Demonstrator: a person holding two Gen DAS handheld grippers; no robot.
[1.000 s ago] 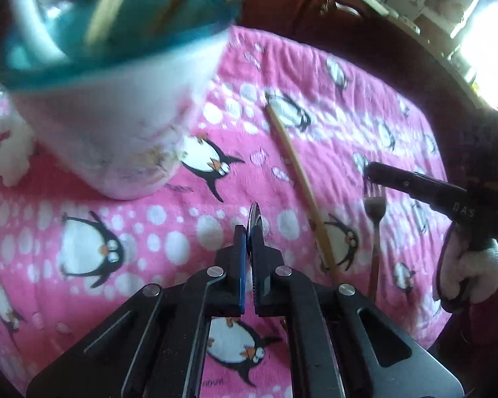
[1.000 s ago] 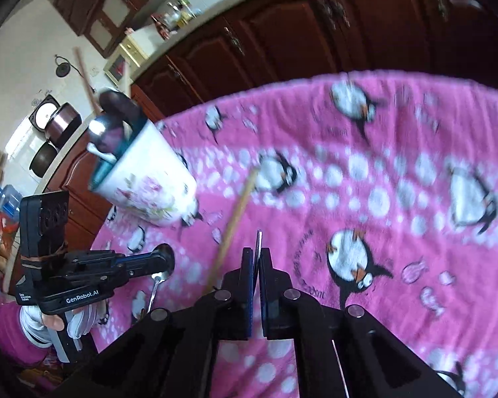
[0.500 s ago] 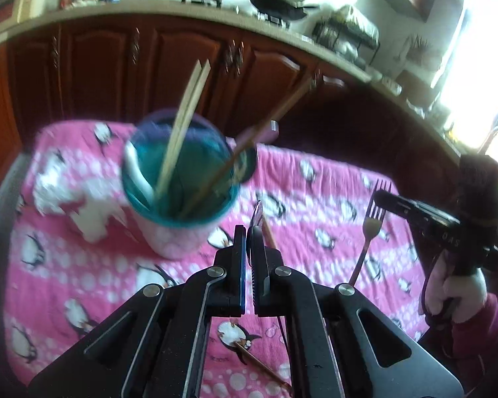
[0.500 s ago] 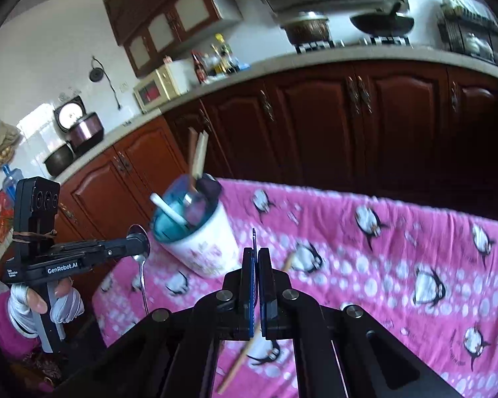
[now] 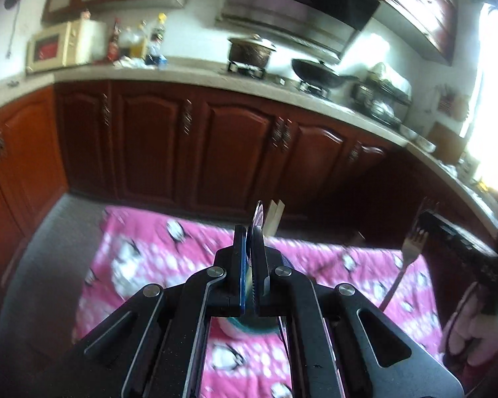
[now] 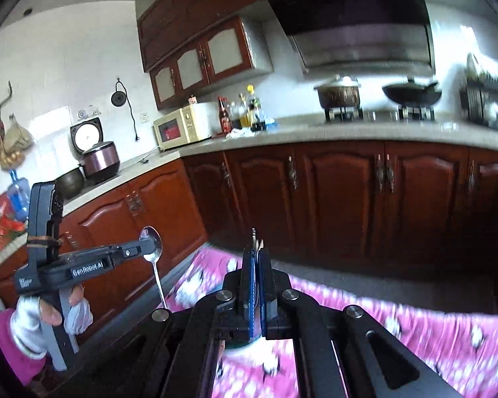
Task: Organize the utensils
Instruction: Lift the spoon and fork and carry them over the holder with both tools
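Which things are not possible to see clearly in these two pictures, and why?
- Cup, left wrist view: mostly hidden behind the left tongs; contents unseen.
- Spoon, right wrist view: handle end cut off by the right tongs.
- Fork, left wrist view: handle end hidden.
- Pink cloth: penguin pattern blurred.

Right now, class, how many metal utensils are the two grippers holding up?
2. A spoon is clamped in the left gripper, a fork in the right gripper. More may sit hidden in the cup behind the jaws.
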